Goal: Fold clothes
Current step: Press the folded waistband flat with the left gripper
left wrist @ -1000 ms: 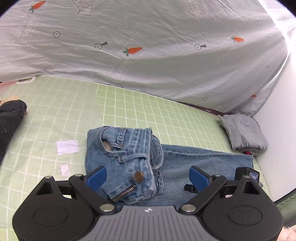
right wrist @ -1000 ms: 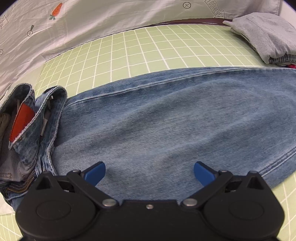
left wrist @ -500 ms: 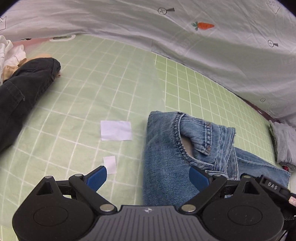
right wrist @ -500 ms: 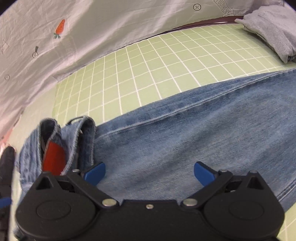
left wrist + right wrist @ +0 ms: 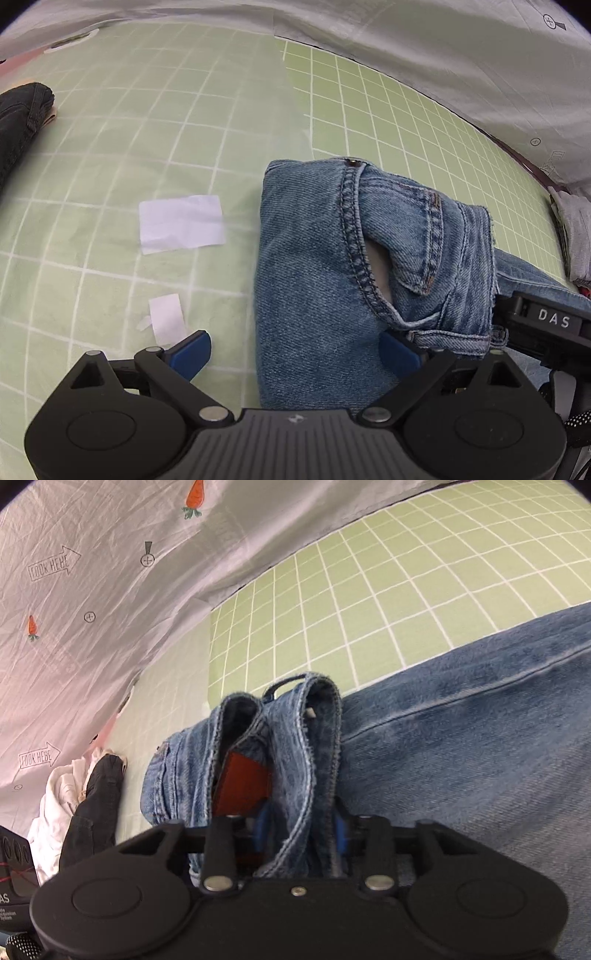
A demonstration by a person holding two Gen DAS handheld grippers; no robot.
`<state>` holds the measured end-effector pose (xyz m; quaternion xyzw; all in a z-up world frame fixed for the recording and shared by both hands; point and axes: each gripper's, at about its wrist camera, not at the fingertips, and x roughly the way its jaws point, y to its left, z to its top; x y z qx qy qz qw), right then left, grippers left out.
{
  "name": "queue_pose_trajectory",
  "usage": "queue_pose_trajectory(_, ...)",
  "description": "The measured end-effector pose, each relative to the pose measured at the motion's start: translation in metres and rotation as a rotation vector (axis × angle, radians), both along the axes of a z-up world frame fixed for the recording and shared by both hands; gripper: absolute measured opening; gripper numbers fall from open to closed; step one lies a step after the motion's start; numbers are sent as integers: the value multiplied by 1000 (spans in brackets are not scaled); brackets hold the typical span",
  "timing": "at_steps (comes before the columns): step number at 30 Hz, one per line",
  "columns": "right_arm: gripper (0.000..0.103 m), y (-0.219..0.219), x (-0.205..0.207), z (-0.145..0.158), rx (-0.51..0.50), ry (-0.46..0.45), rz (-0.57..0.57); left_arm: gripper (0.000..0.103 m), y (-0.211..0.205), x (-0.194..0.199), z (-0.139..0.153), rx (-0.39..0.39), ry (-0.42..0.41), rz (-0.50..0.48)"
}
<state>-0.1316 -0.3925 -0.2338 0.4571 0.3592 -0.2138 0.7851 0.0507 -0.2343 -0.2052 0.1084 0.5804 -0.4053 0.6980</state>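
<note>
The jeans (image 5: 461, 775) run off the right edge; the right gripper's (image 5: 301, 834) body hides where its pads meet the waistband (image 5: 317, 738)

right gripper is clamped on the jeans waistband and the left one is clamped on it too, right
Not quite. The right gripper is closed on the jeans waistband, but the left wrist view shows the left gripper open, its fingers either side of the jeans' folded edge, not clamped.
</note>
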Motion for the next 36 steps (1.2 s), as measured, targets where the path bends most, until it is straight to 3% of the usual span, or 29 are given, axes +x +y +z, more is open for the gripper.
queue_pose_trajectory(2,13,5,-2,3,-17,-39,18,98,2,-1,2,-1,4,19)
queue_pose_trajectory(9,12,6,-38,61,-64,-255,26,97,-1,-32,53,-83,-102,-20)
queue_pose_trajectory(13,12,-12,-82,89,-97,-293,-44,98,-18,-59,74,-150,-93,-90)
queue_pose_trajectory(16,12,-33,-117,94,-116,-246,-115,98,-46,-87,69,-112,-129,-178)
queue_pose_trajectory(18,12,-46,-124,82,-185,-72,-130,98,-64,-104,49,-17,-162,-227)
queue_pose_trajectory(20,23,-56,-122,61,-241,110,-112,98,-78,-117,21,103,-159,-261)
queue_pose_trajectory(21,23,-60,-122,51,-262,190,-107,98,-82,-123,12,133,-175,-267)
queue_pose_trajectory(23,29,-63,-133,37,-258,248,-99,101,-84,-129,7,152,-211,-270)
queue_pose_trajectory(24,36,-61,-139,36,-259,248,-106,101,-86,-129,7,160,-210,-262)
queue_pose_trajectory(25,50,-60,-144,36,-260,248,-112,101,-88,-128,7,169,-203,-252)
queue_pose_trajectory(27,59,-56,-153,39,-276,238,-108,103,-90,-128,6,186,-196,-229)
queue_pose_trajectory(29,77,-56,-164,39,-274,250,-132,103,-91,-131,6,197,-207,-222)
queue_pose_trajectory(34,96,-55,-194,34,-272,297,-199,103,-97,-143,11,226,-248,-206)
queue_pose_trajectory(36,97,-55,-206,29,-264,324,-220,103,-99,-148,14,235,-264,-202)
